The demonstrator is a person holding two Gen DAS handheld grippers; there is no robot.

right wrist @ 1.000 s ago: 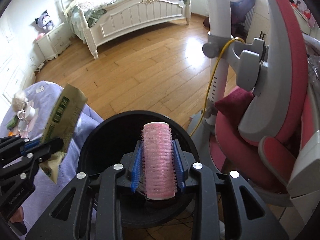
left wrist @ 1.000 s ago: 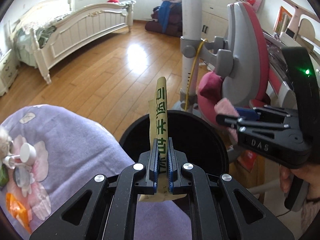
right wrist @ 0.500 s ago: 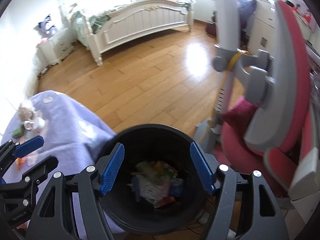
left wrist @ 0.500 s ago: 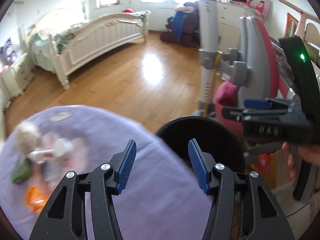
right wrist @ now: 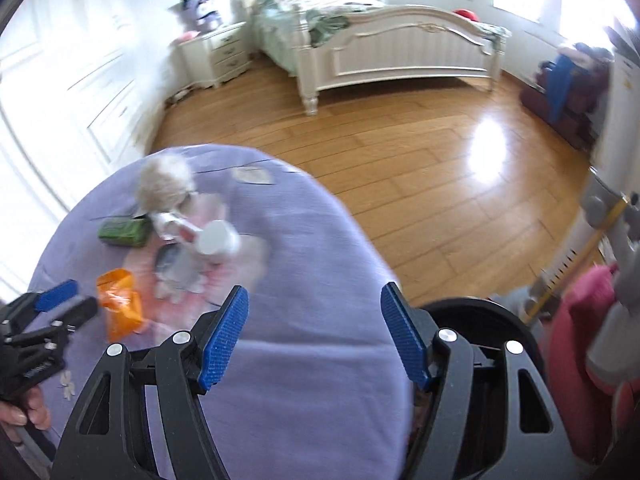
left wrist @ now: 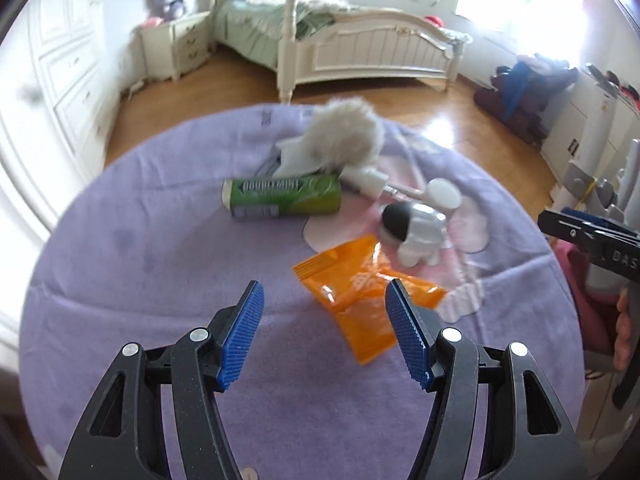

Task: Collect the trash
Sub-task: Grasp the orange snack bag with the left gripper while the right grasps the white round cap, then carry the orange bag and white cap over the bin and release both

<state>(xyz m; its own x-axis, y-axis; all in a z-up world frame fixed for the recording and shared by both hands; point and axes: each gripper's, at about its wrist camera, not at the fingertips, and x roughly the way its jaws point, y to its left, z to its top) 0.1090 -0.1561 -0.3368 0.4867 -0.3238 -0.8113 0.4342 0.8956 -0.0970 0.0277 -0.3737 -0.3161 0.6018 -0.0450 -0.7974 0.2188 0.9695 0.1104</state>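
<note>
The round worktop [left wrist: 120,280], draped in a purple cloth, filled the left wrist view. Toward its far left side a green canister [left wrist: 282,196] lay on its side, and a tuft of pale fluff [left wrist: 344,136] sat just behind it, touching a white scrap. To the right of the canister a small white spray bottle [left wrist: 366,178] rested, then a white figure with a dark face [left wrist: 416,232], tipped on a pink patch of the cloth. An orange wrapper [left wrist: 360,296] lay crumpled in front of the figure, nearest the camera.

The left gripper [left wrist: 324,328] hung above the cloth with its jaws spread – they had just been opening further, and nothing sat between them, though the wrapper's near end showed behind the right blue pad. At the right edge of that view the right gripper [left wrist: 576,232] reached in, with a hand [left wrist: 626,332] on its handle.

In the right wrist view the same litter sat at the left of the cloth, blurred. The right gripper's jaws stood wide apart – empty, having lately opened, over the cloth's near edge. A black bin [right wrist: 480,320] stood beside the worktop, partly hidden behind the right finger. Beyond lay a wooden floor [right wrist: 400,160] and a white bed [right wrist: 400,52].
</note>
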